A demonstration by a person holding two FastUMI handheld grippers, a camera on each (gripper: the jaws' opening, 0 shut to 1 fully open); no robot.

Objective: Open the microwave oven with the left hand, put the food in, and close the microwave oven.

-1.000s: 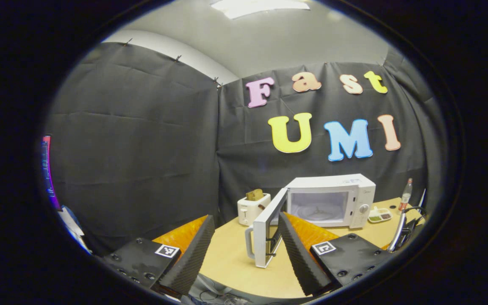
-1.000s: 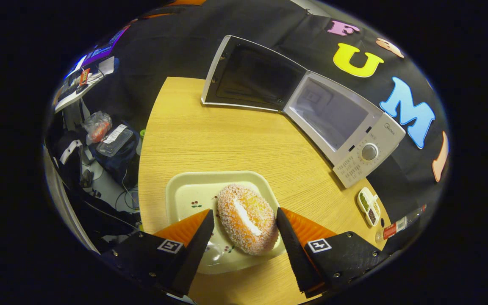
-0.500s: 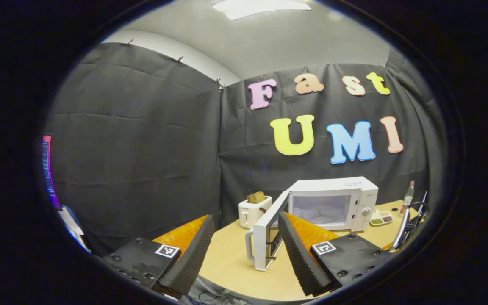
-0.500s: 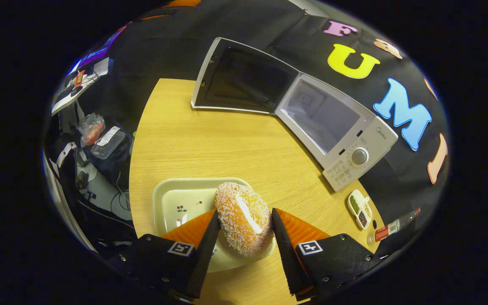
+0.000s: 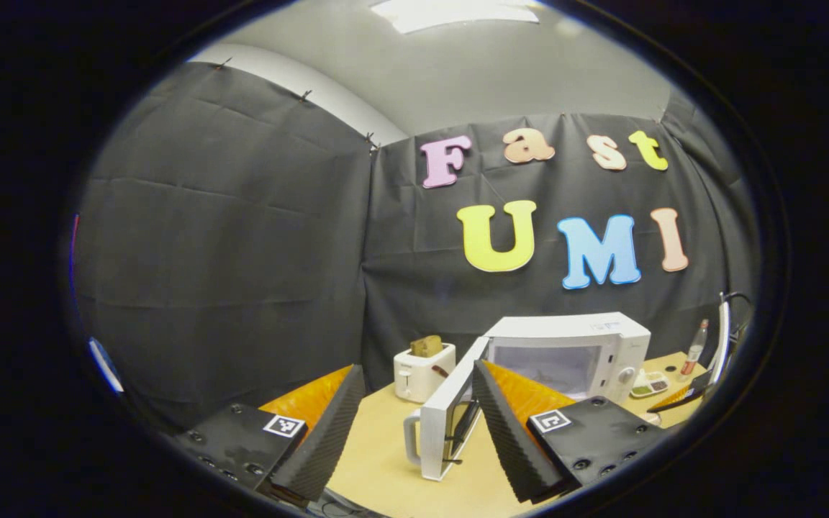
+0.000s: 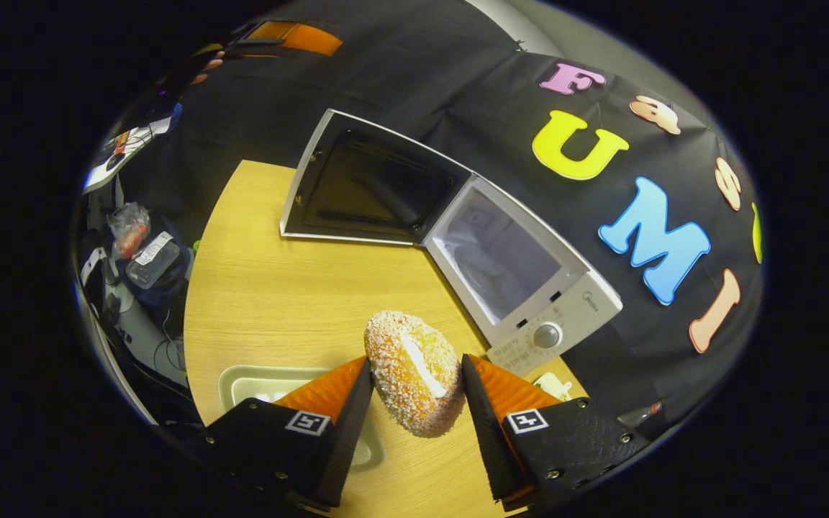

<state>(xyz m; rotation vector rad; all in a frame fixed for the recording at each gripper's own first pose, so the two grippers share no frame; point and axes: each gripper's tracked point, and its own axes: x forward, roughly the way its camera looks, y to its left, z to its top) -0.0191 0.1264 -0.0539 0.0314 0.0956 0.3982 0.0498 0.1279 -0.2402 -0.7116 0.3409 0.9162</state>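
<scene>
Right gripper [image 6: 410, 388] is clenched on the bun [image 6: 414, 370], a sugar-crusted one with a pale cream line along its top; I see both fingers pressing its sides, and it sits clear of the tray [image 6: 256, 381]. That tray lies on the worktop [image 6: 292, 288] under the gripper's near finger, partly covered, and I can make out nothing lying in it. The microwave [image 6: 522, 288] stands at the back of the worktop with its door [image 6: 364, 187] swung wide; the cavity looks bare apart from the turntable, faintly seen. There is small print beside the dial on the control panel, too small for me to read. A small divided dish [image 6: 551, 385] peeks out beside the panel, mostly hidden by the gripper. In the left gripper view, the left gripper [image 5: 418, 414] is released, fingers spread with nothing between them, held back from the open door [image 5: 443, 424]. Behind stands a toaster [image 5: 423, 370] with a brownish slice in its slot. Right of the microwave [image 5: 573, 352] I see the divided dish [image 5: 648, 385] with dark and green contents I cannot identify, and a bottle [image 5: 695, 349], cut off by the view's edge.
</scene>
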